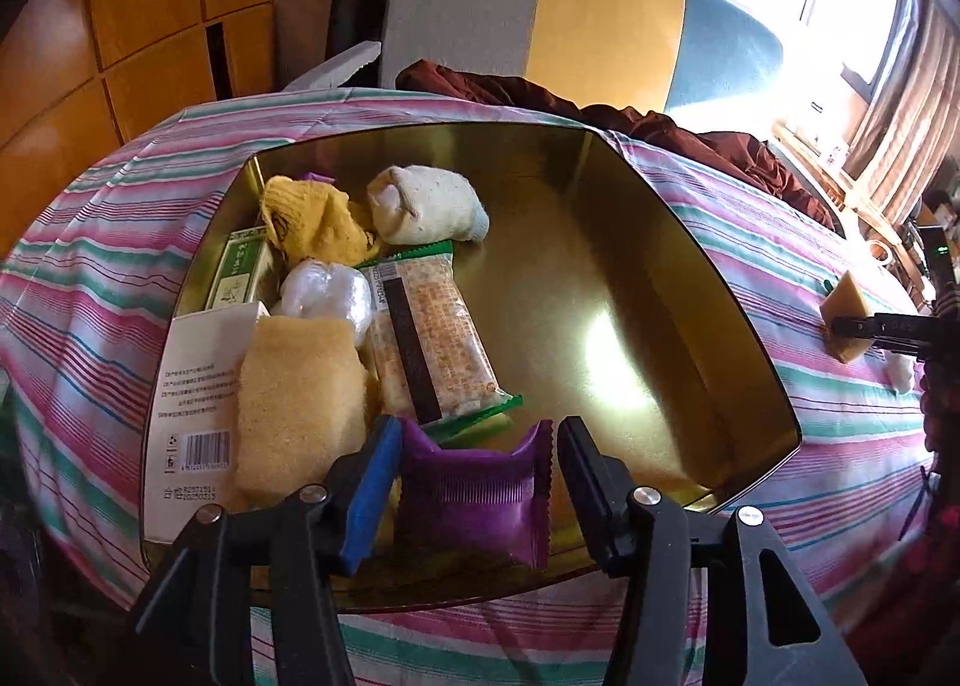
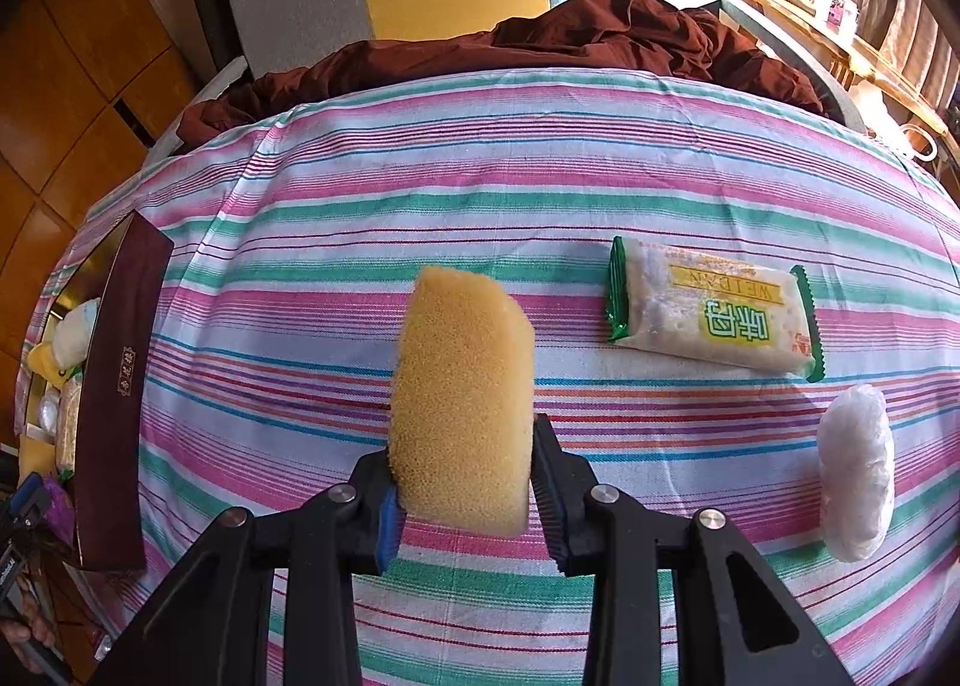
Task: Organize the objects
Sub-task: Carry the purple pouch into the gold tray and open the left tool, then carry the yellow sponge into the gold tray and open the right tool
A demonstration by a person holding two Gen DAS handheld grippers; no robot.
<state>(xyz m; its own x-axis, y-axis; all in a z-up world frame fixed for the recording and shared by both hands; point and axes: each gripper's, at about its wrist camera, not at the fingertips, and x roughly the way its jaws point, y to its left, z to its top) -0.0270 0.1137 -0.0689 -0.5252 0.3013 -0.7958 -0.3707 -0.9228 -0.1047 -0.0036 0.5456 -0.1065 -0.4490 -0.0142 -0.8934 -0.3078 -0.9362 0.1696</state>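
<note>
Striped cloth in pink, green and white covers the counter [image 2: 480, 194] I am working over, with a sofa and a sunlit window behind it. Nearest to my left tool [image 1: 474, 482], the jaws stand spread with a purple packet [image 1: 480, 494] between them but clear of the pads on both sides, so I judge it has been let go just inside the near wall of the gold tin [image 1: 660, 266]. Beyond it the tin's left half is already packed: a yellow sponge [image 1: 300, 398], a cracker packet [image 1: 432, 344], a white box [image 1: 192, 386], a clear-wrapped bundle [image 1: 327, 290], a green box [image 1: 240, 272], a yellow sock [image 1: 312, 224] and a white sock roll [image 1: 426, 206], crowded together so the right half stays free. My right tool [image 2: 462, 482] is pinching a second yellow sponge [image 2: 462, 386] by its lower end, holding it upright off the cloth, presumably ready to carry over to the tin. Further out on the cloth lie a green-edged snack packet [image 2: 714, 314] and a white wrapped bundle [image 2: 855, 482], both not yet collected.
</note>
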